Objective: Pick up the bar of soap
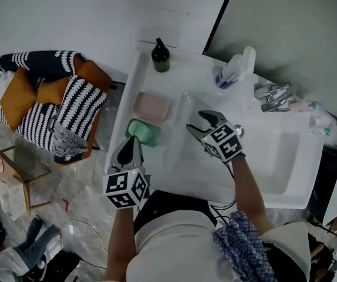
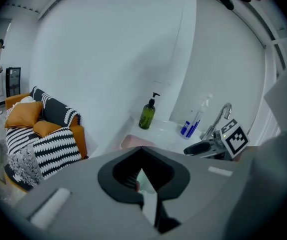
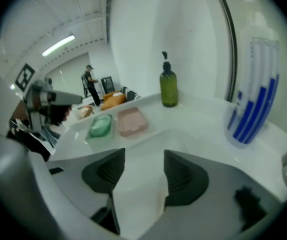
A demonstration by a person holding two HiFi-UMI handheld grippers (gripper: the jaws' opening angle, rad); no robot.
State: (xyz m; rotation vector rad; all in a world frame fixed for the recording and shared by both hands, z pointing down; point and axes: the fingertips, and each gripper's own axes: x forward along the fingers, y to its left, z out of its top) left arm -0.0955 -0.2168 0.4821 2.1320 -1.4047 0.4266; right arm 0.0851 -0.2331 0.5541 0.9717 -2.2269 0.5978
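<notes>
Step in hand: approach for grasp. The bar of soap (image 1: 143,131), green, lies in its green dish on the counter (image 1: 183,69), left of the basin (image 1: 274,157) and beside a pink dish (image 1: 151,106).

The left gripper (image 1: 134,140) is held just short of the green dish, jaws together, nothing clamped as far as can be made out. The right gripper (image 1: 195,121) is held over the basin, jaws wide apart, empty.

Rec. procedure: the jaws are opened wider than the bar, lowered inside the rim, and closed across the short sides. Soap is prob. slippery, so pressure is applied gently.
</notes>
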